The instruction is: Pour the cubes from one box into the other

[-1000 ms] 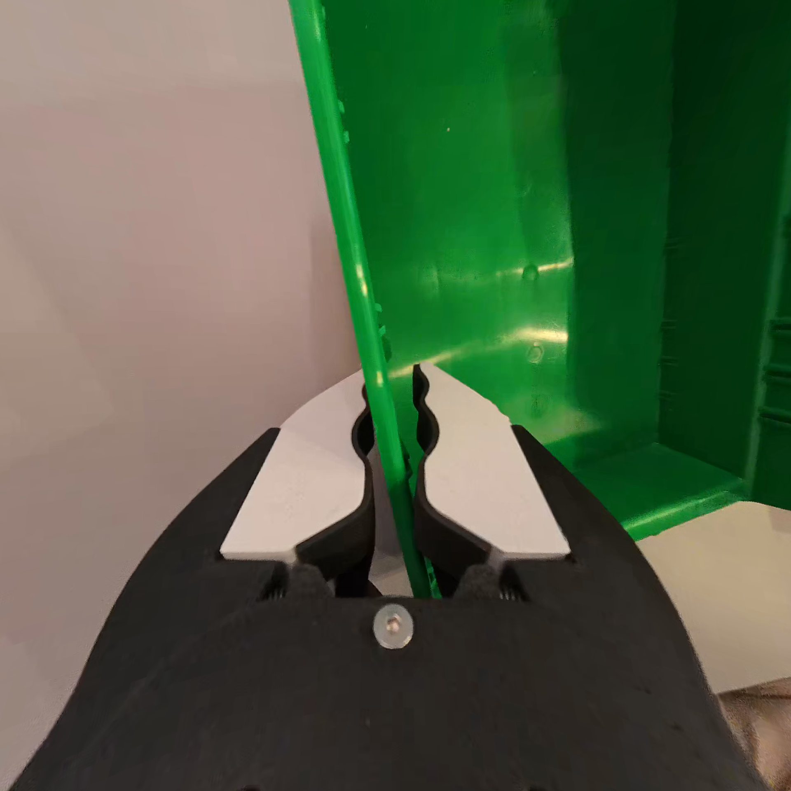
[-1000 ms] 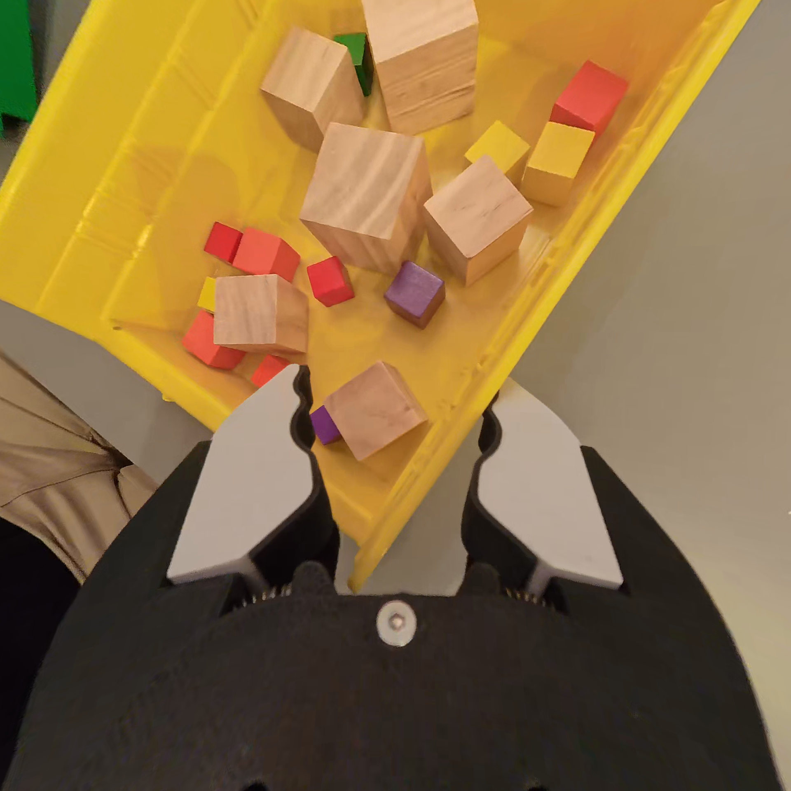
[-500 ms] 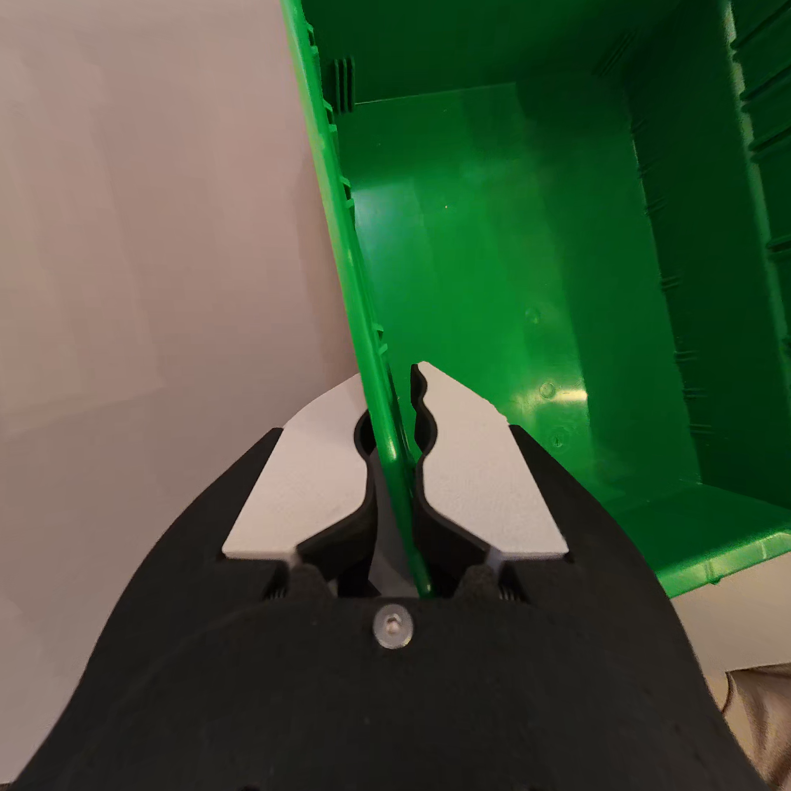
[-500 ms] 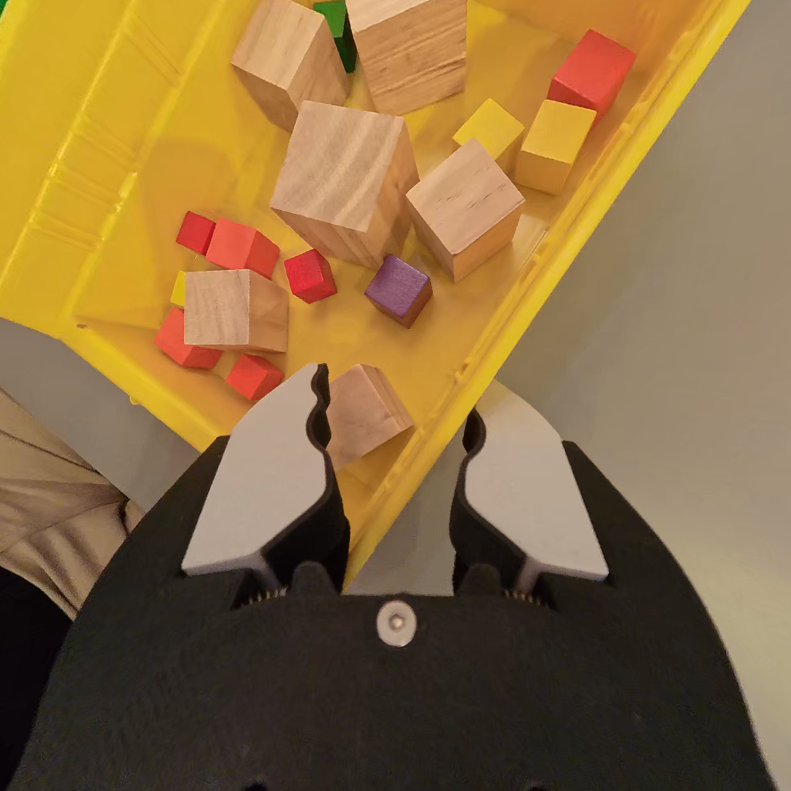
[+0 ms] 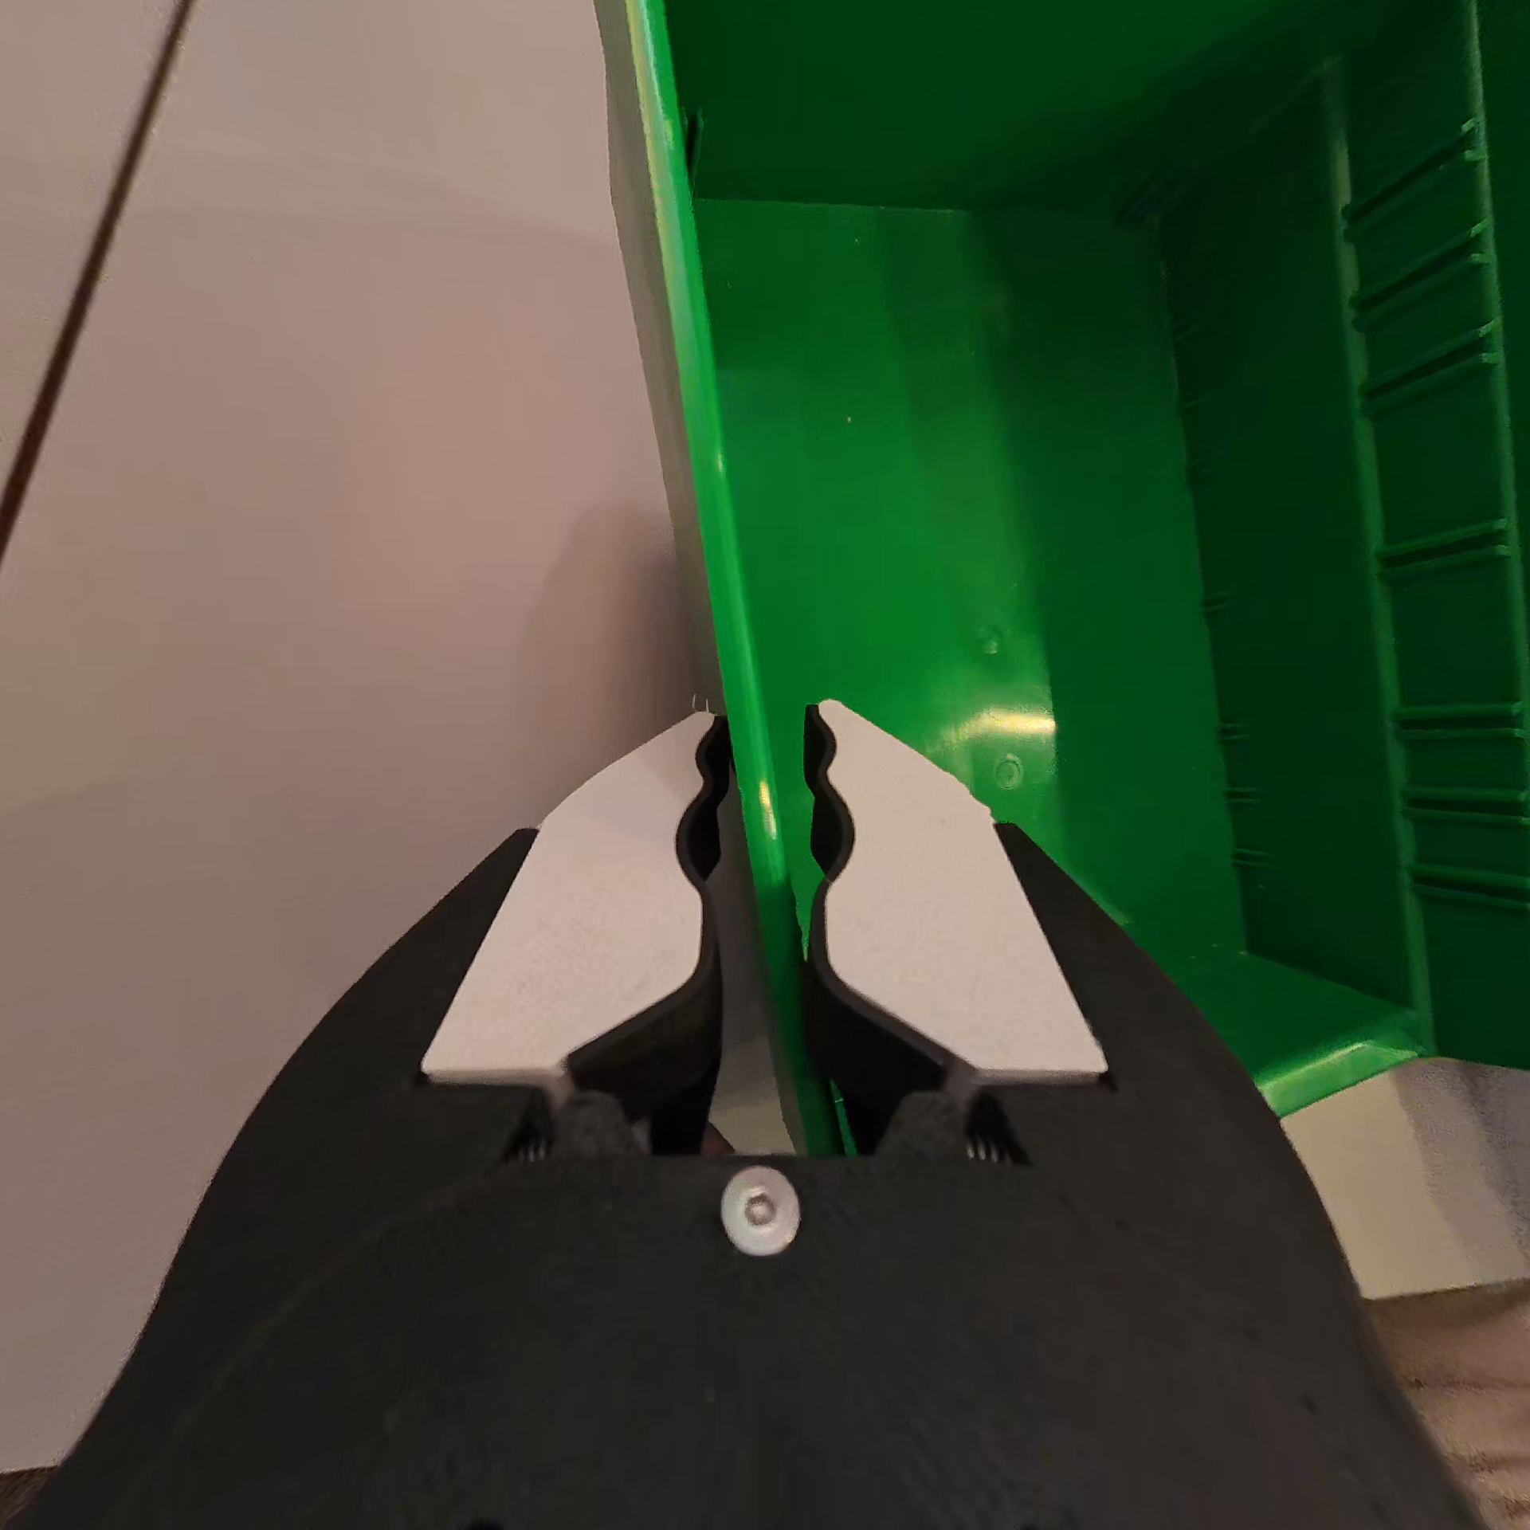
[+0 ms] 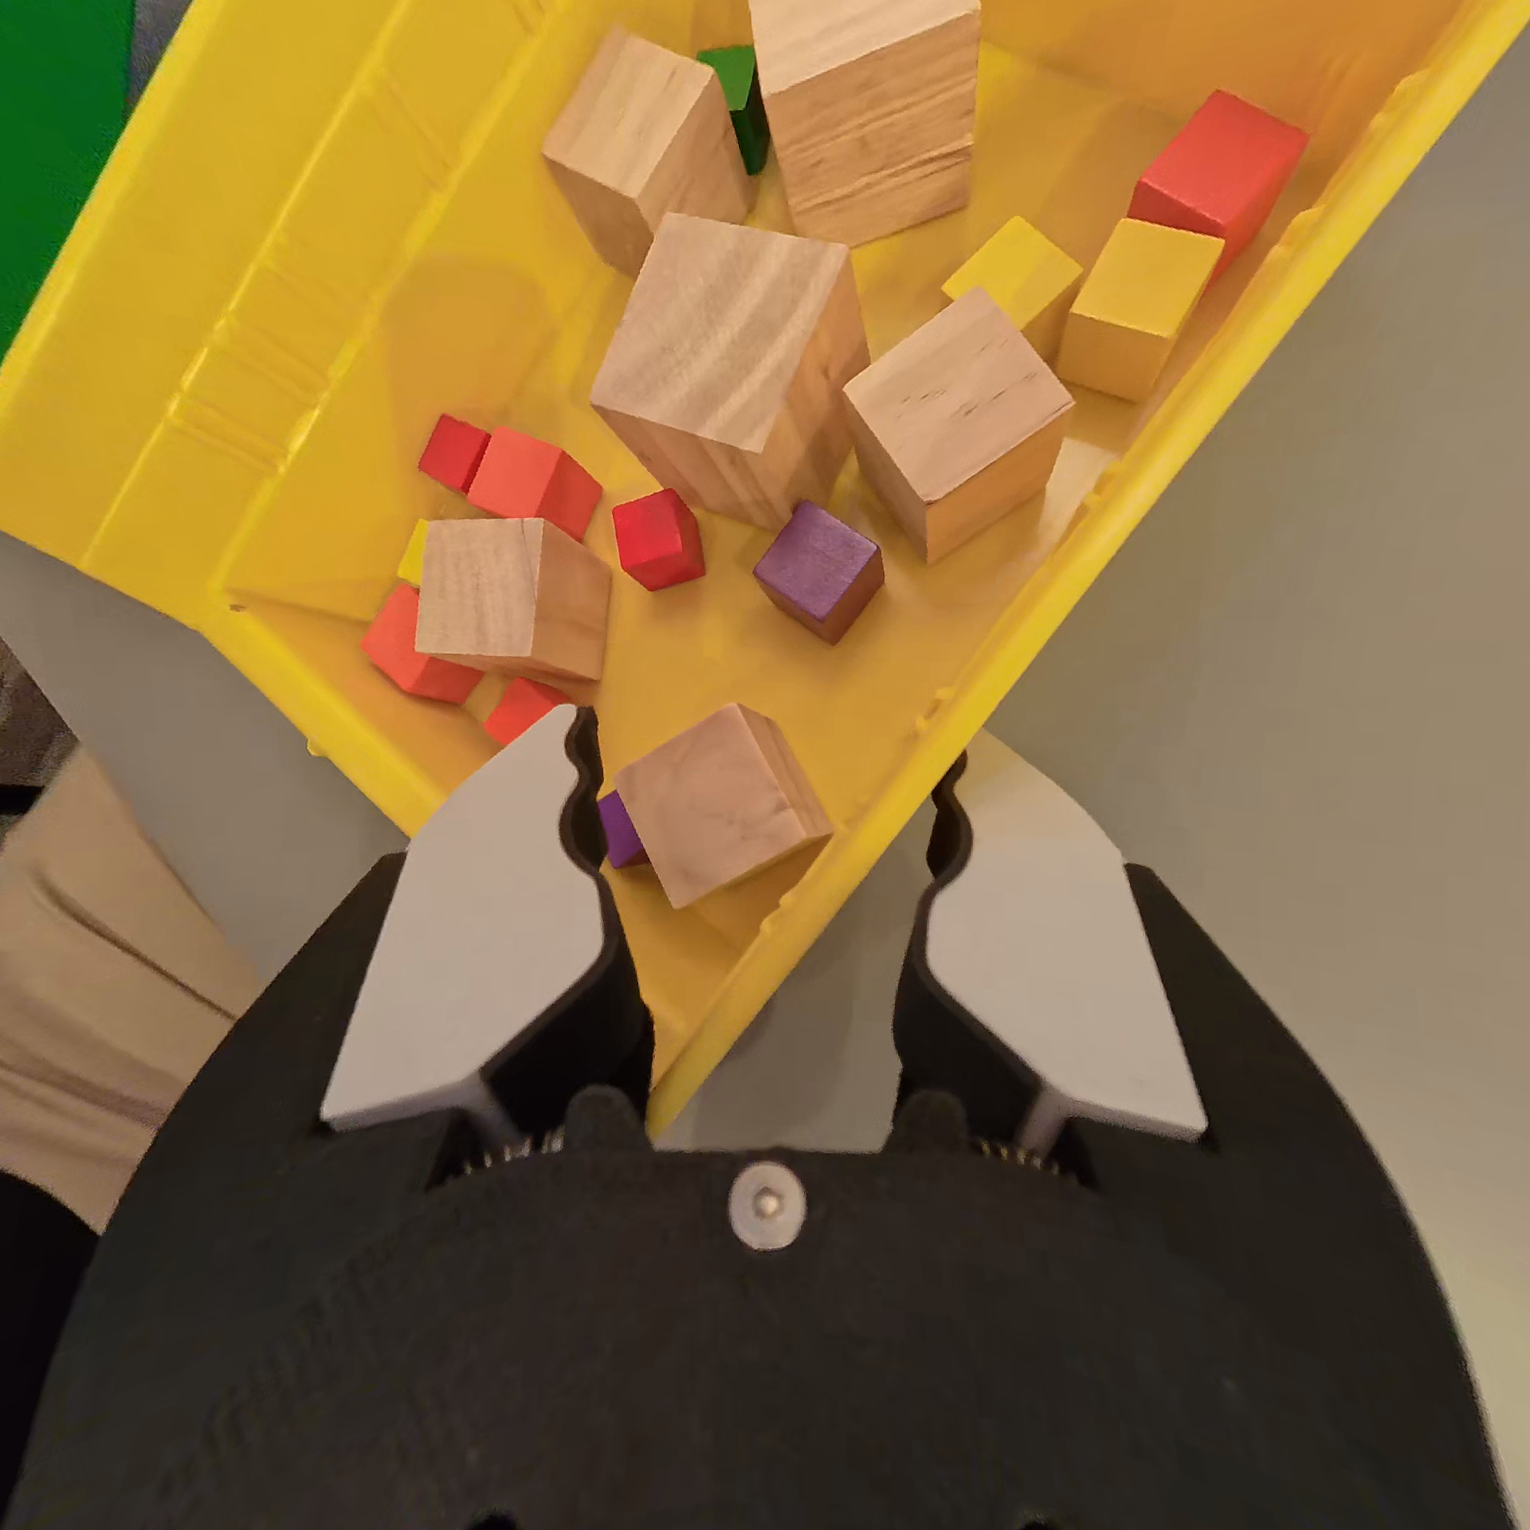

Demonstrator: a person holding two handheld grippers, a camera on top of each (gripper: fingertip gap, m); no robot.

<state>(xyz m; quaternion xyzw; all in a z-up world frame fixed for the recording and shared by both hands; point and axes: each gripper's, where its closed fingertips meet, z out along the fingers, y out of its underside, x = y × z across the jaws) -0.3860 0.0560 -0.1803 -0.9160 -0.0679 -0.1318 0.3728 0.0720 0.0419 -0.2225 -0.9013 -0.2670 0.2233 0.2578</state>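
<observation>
I am working over a pale table (image 6: 1325, 579), and the two boxes are the biggest things on it. The green box (image 5: 952, 497) is showing me a bare floor and ribbed walls: no cube is lying in the part I can see. The yellow box (image 6: 273, 348) is sitting in front of my right hand with all the visible cubes inside, so I am judging that the pouring itself is done and that only setting down and letting go is left.

My left tongs (image 5: 766, 720) are narrowed around the green box's side wall, one finger outside and one inside; I cannot tell whether they are pinching it, as a slim gap is showing on the inner side. My right tongs (image 6: 766, 749) are standing wide, straddling the yellow box's near corner without gripping it.

Inside the yellow box, the big plain wooden cubes (image 6: 728, 364) are lying towards the middle and far end. Around them the small ones are scattered: red cubes (image 6: 658, 538), yellow cubes (image 6: 1138, 302), a purple cube (image 6: 815, 571) and a green cube (image 6: 737, 99) wedged between two wooden ones.
</observation>
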